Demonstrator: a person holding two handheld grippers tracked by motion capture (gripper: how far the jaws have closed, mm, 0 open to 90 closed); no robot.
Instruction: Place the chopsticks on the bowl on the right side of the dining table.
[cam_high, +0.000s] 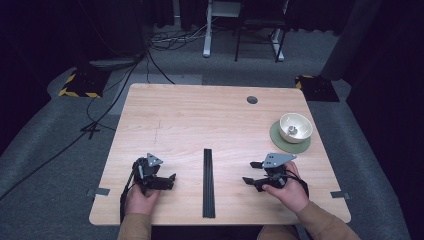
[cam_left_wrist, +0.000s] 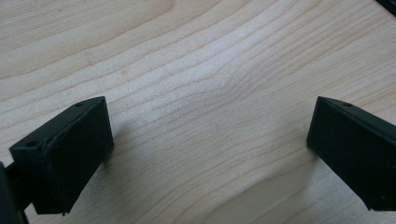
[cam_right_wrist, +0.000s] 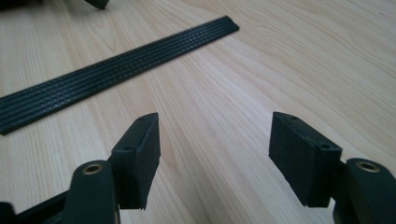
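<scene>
both grippers sat low on the table with nothing in them: left gripper had its jaws spread wide over bare wood, and right gripper was gaping too, jaws well apart, nothing between the pads. each was held in a hand near the front edge, jaws pointing inward toward the middle

between them lay the black ribbed strip, flat on the table, running from near the front edge away from the person. in the right gripper view that strip lay ahead of the jaws, apart from them

looked to me like the very start, just a ready pose before any reach. next move probably needed one gripper to swing in and close across the strip's narrow width, which sits pretty flush to the wood so it might be fiddly

further off, a cream bowl sat on a green mat at the right side
</scene>
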